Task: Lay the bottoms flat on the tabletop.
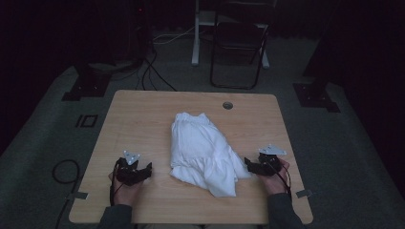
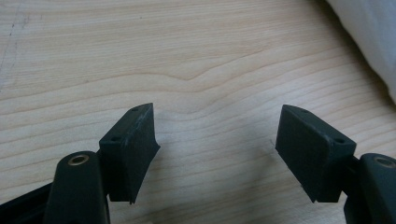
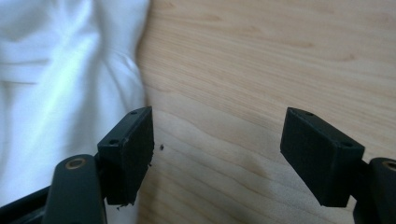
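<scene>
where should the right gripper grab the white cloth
Best bet is the near right edge of the white cloth, where a loose corner sticks out toward the right gripper. Come in level from the right, low along the table, so one jaw slides under the fold. The jaws stand open with bare wood between them, the cloth just beside one jaw in the right gripper view.

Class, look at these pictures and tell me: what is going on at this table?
A person sits at a wooden table with a two-jaw gripper in each hand. A crumpled white garment lies in the middle. The left gripper rests on bare wood beside it, open and holding nothing. The right gripper sits at the garment's other edge, also open, with nothing between its fingers. The cloth is not yet gripped.
</scene>
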Available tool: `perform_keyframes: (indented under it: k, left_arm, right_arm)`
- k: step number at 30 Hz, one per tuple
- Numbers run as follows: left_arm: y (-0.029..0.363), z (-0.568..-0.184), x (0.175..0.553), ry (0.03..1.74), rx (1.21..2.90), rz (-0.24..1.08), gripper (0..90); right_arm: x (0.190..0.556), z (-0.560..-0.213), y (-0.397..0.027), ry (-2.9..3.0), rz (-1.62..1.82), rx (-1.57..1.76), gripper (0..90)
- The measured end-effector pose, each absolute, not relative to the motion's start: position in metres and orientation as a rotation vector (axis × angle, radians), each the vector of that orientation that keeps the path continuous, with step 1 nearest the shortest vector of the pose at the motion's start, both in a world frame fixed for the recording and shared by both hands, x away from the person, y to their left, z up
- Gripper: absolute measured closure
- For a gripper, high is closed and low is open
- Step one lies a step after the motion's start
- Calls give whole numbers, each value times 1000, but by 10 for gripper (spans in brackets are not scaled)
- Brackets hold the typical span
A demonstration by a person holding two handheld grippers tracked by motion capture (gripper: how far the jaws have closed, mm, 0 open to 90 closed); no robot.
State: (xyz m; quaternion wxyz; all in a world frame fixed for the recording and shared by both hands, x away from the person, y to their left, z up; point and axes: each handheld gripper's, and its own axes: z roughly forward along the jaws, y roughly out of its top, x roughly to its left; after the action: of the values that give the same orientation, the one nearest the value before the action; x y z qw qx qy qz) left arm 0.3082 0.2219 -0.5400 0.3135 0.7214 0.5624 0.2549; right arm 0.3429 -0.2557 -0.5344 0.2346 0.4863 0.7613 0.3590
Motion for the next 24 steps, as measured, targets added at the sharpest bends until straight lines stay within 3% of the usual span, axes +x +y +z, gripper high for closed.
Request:
perform_keyframes:
  k: [10, 24]
  left_arm:
    - [215, -532, 300, 1443, 1902, 656, 288]
    - [164, -497, 288, 1178, 1970, 613, 290]
  right_arm:
    - [331, -527, -249, 2100, 999, 1291, 264]
    - [332, -541, -236, 2176, 956, 1275, 287]
